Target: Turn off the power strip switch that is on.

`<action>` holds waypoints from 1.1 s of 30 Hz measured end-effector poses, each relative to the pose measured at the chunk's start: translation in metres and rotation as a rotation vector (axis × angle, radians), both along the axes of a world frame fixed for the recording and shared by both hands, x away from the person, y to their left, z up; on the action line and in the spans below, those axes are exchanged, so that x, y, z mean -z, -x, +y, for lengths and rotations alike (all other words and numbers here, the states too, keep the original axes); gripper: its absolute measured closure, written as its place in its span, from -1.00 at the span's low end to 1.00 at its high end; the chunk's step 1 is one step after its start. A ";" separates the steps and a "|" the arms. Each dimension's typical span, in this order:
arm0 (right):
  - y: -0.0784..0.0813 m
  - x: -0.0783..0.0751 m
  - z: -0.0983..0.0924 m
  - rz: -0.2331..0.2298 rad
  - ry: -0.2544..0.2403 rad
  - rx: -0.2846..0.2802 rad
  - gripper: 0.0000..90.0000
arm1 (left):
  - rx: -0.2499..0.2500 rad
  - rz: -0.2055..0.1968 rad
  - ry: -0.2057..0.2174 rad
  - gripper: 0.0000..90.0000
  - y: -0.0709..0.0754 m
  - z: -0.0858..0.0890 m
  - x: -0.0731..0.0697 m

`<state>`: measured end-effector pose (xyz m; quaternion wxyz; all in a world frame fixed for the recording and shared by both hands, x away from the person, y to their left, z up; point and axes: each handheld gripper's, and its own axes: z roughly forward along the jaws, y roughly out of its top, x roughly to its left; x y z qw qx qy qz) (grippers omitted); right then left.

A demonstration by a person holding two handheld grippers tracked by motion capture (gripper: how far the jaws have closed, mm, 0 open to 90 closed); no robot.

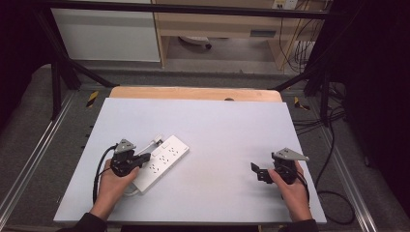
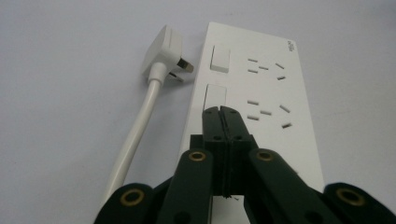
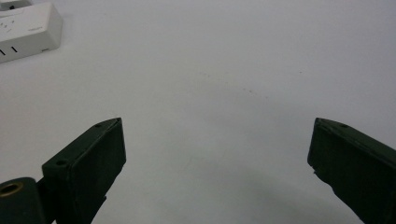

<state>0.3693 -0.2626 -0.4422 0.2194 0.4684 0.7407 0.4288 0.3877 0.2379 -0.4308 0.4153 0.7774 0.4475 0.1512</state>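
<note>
The left gripper [image 2: 220,111] has its jaws pressed together with nothing between them, tips over a rocker switch [image 2: 214,95] of the white power strip [image 2: 275,93], which lies left of centre on the table [image 1: 217,125]; its plug [image 2: 163,51] rests just beside it. The right gripper [image 3: 217,154] hovers well apart, jaws spread wide.

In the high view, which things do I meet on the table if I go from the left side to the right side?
Left gripper, its jaws shut, over the near part of the strip → white power strip with its plug lying beside its far end → bare stretch of the grey table → right gripper, jaws open.
</note>
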 end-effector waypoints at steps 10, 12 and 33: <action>0.000 0.000 0.000 0.007 -0.004 -0.005 -0.89 | 0.001 -0.001 -0.001 0.99 -0.001 -0.001 0.001; 0.000 0.000 0.000 0.006 -0.005 -0.003 -0.90 | 0.002 0.001 -0.001 0.99 -0.002 -0.001 0.001; 0.000 0.000 0.000 0.005 -0.001 -0.004 -0.90 | -0.001 0.003 -0.012 0.99 -0.003 -0.002 0.002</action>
